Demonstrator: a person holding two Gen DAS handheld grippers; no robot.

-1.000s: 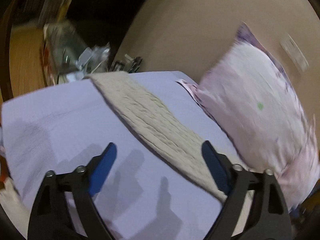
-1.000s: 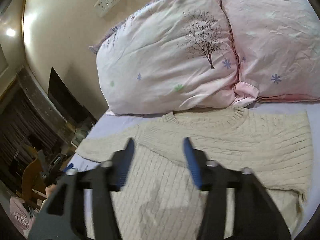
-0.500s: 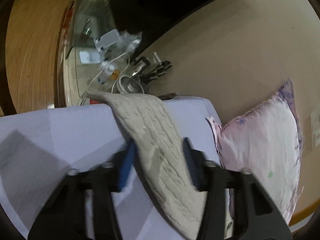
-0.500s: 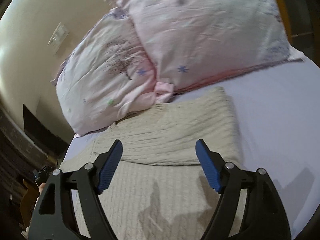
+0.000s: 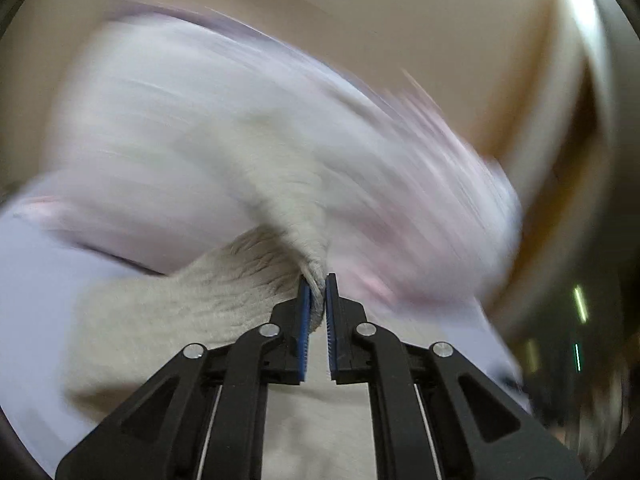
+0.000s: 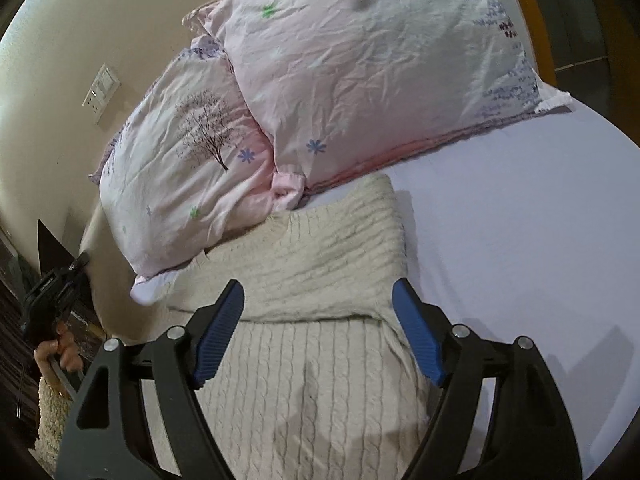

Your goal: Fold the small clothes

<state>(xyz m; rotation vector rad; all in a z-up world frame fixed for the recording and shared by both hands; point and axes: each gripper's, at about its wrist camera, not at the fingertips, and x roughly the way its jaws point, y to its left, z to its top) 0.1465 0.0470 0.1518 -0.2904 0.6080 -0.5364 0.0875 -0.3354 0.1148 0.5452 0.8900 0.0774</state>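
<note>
Comparing this moment with the views from half a second ago, the left sleeve [image 5: 256, 276] is seen to have been pinched: the left gripper [image 5: 316, 300], then narrowing around the flat sleeve, is now closed on its knitted edge, and the cloth is lifted off the sheet [image 5: 36, 280] and carried toward the sweater's middle, the heavy blur in the left view suggesting a fast swing. The fold of that sleeve is judged to be under way but not yet laid down. The right sleeve [image 6: 320, 264] is already folded across the chest, so one sleeve fold appears to be finished. The right gripper [image 6: 320, 336] is held wide, with nothing between its blue pads [image 6: 218, 332], and hovers over the folded band. One cream cable-knit sweater [image 6: 308, 392] is counted, lying flat on the bed with its collar toward the headboard end. Two pink patterned pillows [image 6: 360, 72] are counted, overlapping, just beyond the collar. One wall switch plate [image 6: 101, 92] is seen, and two grippers.
</note>
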